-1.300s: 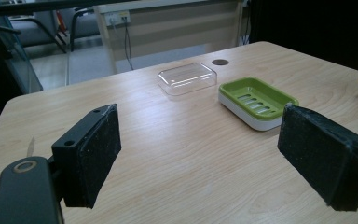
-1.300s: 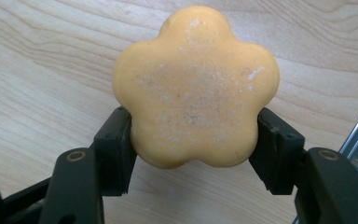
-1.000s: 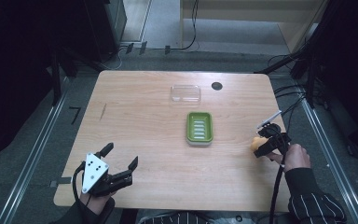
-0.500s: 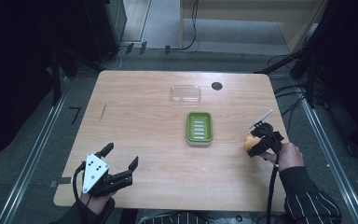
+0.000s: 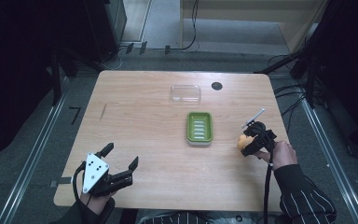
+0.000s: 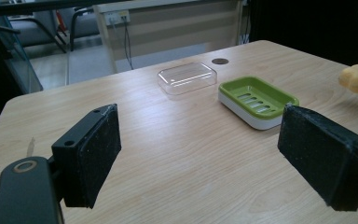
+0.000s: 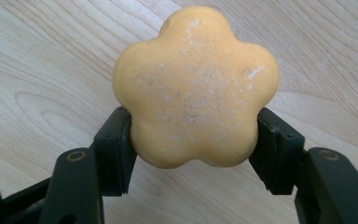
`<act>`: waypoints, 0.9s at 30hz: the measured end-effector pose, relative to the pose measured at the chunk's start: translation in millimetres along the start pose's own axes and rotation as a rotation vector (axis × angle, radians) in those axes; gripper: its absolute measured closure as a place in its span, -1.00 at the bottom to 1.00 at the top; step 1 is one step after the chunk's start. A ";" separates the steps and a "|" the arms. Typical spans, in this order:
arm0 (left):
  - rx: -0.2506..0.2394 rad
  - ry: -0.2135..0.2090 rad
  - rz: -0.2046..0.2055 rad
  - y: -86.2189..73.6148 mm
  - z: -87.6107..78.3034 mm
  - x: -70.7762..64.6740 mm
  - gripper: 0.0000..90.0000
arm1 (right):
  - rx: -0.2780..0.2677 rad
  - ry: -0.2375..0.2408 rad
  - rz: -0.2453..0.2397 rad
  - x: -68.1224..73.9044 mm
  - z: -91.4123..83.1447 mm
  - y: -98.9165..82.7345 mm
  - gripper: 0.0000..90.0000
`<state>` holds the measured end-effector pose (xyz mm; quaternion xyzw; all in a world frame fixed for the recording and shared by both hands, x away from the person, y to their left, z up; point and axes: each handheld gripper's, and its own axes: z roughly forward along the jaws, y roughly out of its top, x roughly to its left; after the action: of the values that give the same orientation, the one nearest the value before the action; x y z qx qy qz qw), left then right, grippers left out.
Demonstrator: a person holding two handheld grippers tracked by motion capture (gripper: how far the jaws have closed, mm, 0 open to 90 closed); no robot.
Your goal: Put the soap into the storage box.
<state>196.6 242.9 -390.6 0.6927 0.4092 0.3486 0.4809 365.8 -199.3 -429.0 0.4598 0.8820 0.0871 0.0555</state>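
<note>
- Clamping a flower-shaped yellow soap (image 7: pixel 196 88) by its two sides, the right gripper (image 5: pixel 251 142) holds it above the wooden table (image 5: pixel 144 121), near the right edge.
- The left gripper (image 5: pixel 120 164) rests at the near left corner, jaws wide apart and empty.
- A green soap dish (image 5: pixel 199 127) sits between them, mid-table; a clear lid (image 5: pixel 185 93) lies just beyond it.

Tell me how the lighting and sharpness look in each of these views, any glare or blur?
High view: table evenly lit, surroundings nearly black, image soft. Left gripper view: glare streaks on the clear lid, the near tongs slightly soft, the green soap dish sharp. Right gripper view: bright and crisp on the orange flower soap, wood grain clear, no glare.
</note>
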 end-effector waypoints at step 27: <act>0.004 0.001 0.001 0.0 0.3 -0.2 -0.70 | -0.034 0.005 -0.075 20.6 -8.2 31.3 -0.12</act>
<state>196.8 242.6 -390.7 0.6936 0.4098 0.3482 0.4793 377.7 -165.7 -414.8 0.4251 0.8972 0.1009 0.0642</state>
